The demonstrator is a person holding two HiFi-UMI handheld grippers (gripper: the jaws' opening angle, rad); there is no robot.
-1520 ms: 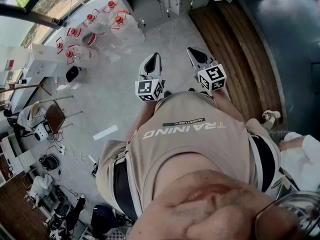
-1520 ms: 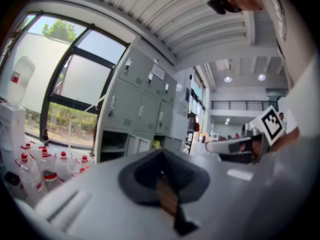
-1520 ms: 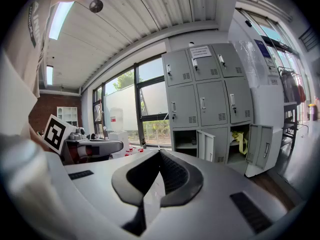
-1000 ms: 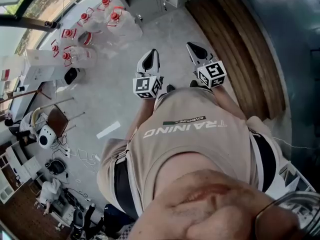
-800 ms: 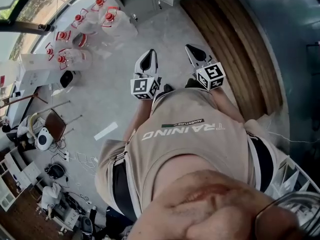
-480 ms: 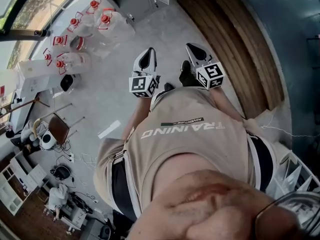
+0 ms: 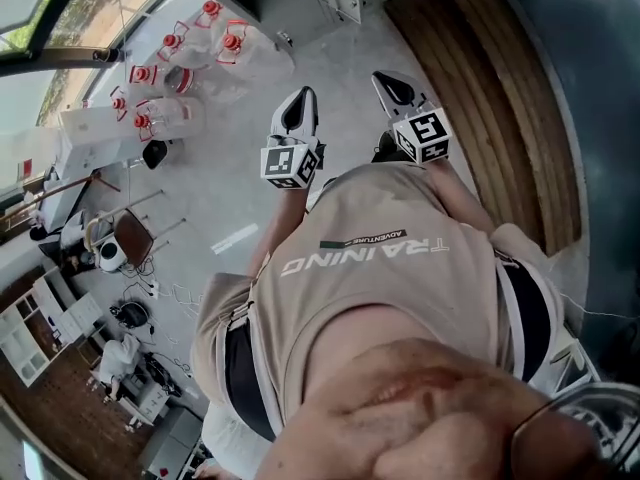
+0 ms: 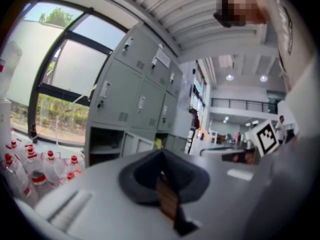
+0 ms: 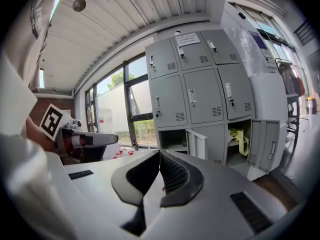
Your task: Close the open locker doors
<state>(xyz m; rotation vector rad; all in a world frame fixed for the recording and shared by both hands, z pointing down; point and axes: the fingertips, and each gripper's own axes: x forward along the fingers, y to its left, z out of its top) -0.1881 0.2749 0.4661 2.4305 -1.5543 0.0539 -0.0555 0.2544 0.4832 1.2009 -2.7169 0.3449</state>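
The left gripper (image 8: 161, 155) and right gripper (image 9: 159, 155) each have their jaws pressed together on nothing. Ahead of the right one stands a grey metal locker bank (image 9: 200, 84). In its bottom row a narrow grey door (image 9: 199, 143) and a wider grey door (image 9: 265, 145) at the right edge hang open, with a yellow cloth (image 9: 241, 133) inside the compartment between them.

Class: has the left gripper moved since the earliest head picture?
Cannot tell: the head camera swings too. Against the red-capped jugs, the left gripper keeps much the same gap, perhaps slightly nearer.
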